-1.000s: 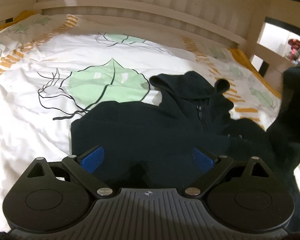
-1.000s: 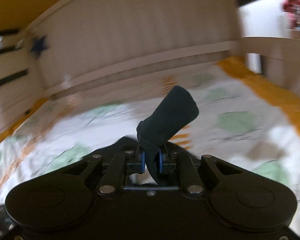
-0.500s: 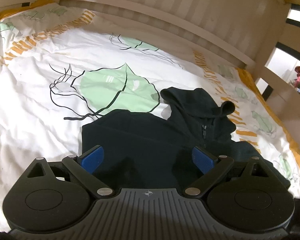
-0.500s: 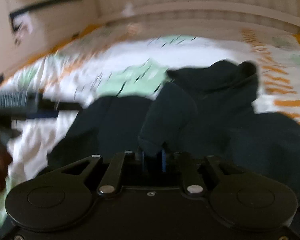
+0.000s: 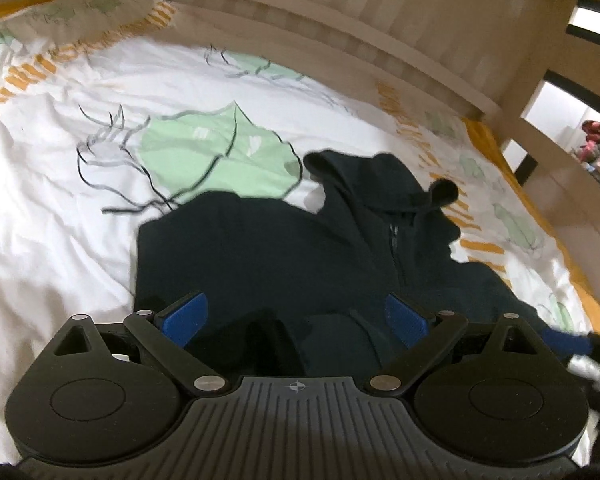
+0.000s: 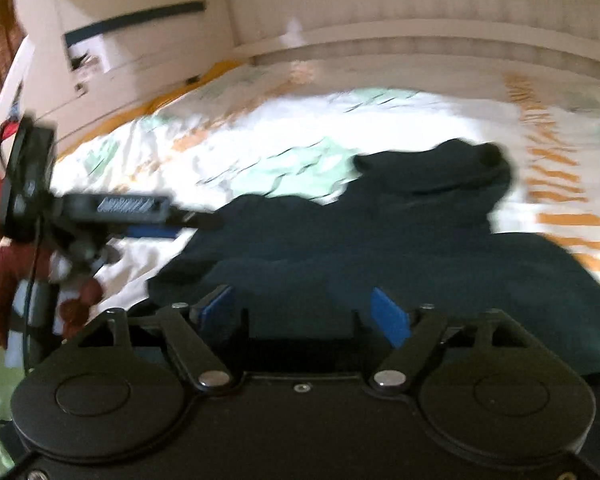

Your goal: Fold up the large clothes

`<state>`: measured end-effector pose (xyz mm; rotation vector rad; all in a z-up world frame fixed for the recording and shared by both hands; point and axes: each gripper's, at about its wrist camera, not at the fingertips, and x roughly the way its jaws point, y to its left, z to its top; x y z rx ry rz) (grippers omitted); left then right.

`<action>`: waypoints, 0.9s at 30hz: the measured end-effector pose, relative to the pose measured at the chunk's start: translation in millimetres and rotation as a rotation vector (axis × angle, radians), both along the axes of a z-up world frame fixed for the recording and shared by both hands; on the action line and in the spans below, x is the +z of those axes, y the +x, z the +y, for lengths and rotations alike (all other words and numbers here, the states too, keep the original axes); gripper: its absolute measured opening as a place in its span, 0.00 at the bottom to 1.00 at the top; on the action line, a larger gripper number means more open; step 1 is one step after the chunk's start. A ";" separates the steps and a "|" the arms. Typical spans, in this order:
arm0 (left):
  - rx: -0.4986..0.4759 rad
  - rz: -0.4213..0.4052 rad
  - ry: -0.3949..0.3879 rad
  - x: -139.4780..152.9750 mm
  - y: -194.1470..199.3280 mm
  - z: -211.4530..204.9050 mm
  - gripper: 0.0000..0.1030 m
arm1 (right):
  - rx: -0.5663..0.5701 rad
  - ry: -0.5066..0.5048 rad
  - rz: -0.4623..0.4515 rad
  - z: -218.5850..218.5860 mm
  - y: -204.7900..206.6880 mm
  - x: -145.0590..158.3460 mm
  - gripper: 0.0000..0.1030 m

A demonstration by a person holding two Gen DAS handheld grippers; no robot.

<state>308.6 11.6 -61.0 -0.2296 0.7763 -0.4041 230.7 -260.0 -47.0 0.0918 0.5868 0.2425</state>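
Note:
A dark navy zip hoodie [image 5: 284, 248] lies on the bed, hood [image 5: 376, 180] toward the headboard, its left side folded in with a straight edge. A sleeve end [image 5: 260, 344] lies across its lower front. My left gripper [image 5: 296, 316] is open and empty just above the hoodie's lower part. In the right wrist view the hoodie [image 6: 400, 240] fills the middle. My right gripper [image 6: 306, 312] is open and empty over it. The left gripper [image 6: 148, 220] shows there at the left, and the right gripper's tip [image 5: 568, 340] shows at the left view's right edge.
The bed has a white cover [image 5: 60, 208] with green leaves and orange stripes. A wooden slatted headboard [image 5: 340, 28] runs along the back, a bed rail [image 5: 548, 136] at the right. White drawers [image 6: 132, 40] stand beyond the bed's left side.
My right gripper carried the sleeve over the hoodie, then opened and let it go. The sleeve now lies on the hoodie's front. My left gripper stayed open, drifting slightly.

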 end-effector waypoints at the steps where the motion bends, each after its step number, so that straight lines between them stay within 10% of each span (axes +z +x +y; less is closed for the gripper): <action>1: -0.009 0.015 -0.003 -2.9 0.3 -1.9 0.94 | -0.031 0.000 -0.006 -12.9 0.0 1.9 0.83; 17: -0.090 0.207 -0.047 -40.8 10.6 -36.9 0.86 | -0.522 0.167 -0.038 -172.7 -5.0 -4.8 1.00; 20: -0.099 0.192 -0.070 -40.3 13.0 -39.1 0.71 | -0.576 0.186 0.007 -188.6 -6.5 -15.7 1.00; 24: -0.079 0.170 -0.082 -41.2 13.2 -40.8 0.23 | -0.597 0.208 0.071 -196.9 -3.1 -25.4 1.00; 27: -0.068 0.147 -0.093 -36.0 13.3 -39.3 0.15 | -0.579 0.207 0.103 -196.2 1.5 -30.2 1.00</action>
